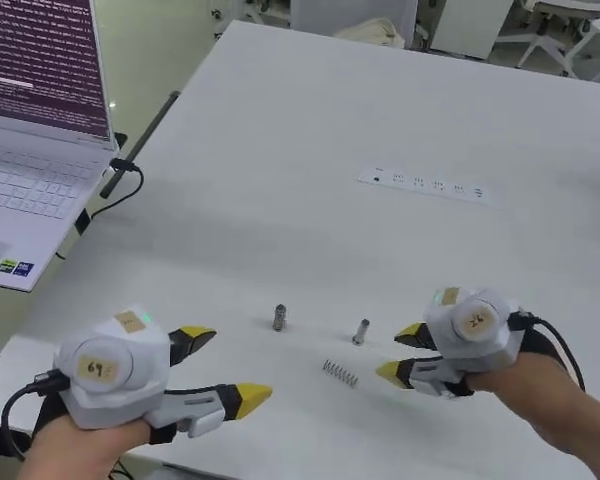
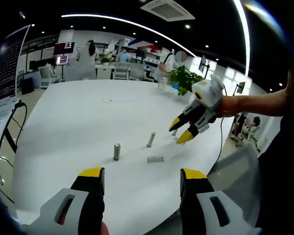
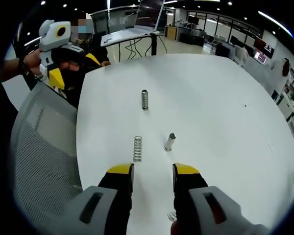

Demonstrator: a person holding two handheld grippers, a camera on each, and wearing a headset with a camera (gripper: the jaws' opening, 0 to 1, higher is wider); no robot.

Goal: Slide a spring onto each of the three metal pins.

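Note:
On the white table (image 1: 310, 130) a short metal pin wearing a spring (image 1: 279, 318) stands upright, and a bare metal pin (image 1: 361, 331) stands to its right. A loose spring (image 1: 340, 373) lies flat in front of the two. My left gripper (image 1: 223, 365) hovers at the near left, open and holding nothing. My right gripper (image 1: 398, 352) is open just right of the bare pin and the loose spring. In the right gripper view, the loose spring (image 3: 137, 148) and bare pin (image 3: 170, 142) lie just ahead of the right gripper (image 3: 153, 169). The left gripper view has the sprung pin (image 2: 116, 151) ahead.
An open laptop (image 1: 30, 150) sits at the far left with a black cable (image 1: 130, 165) beside it. A white power strip (image 1: 420, 185) lies further back on the table. A grey mesh chair (image 3: 39, 161) stands by the table's near edge.

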